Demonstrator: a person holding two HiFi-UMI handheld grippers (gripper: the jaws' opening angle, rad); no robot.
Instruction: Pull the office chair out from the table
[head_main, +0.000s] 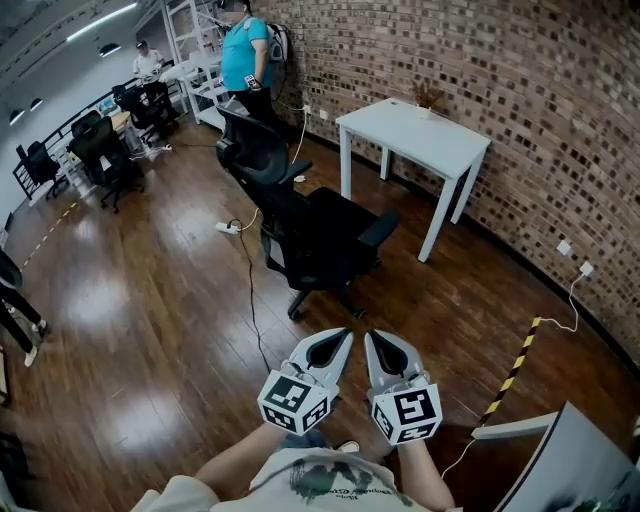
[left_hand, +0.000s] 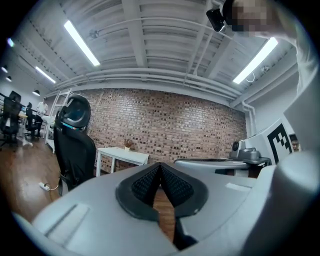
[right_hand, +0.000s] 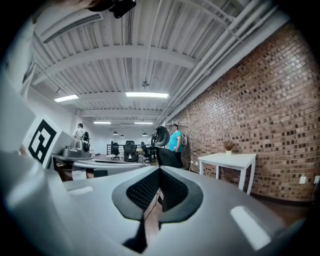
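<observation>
Head view shows the left tool (head_main: 343, 334) and right tool (head_main: 371, 336) side by side, each with jaws pressed together on nothing, while the black office chair (head_main: 315, 230) stands just ahead of them, apart from the white counter (head_main: 415, 135) further ahead to their right.

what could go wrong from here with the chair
1. A black cable trails close past the office chair base; its castors could snag it.
2. A person stands beyond the chair; rolling it that way might bump them.
3. The left gripper and right gripper are shut, off the chair; they must open to grip it.
</observation>
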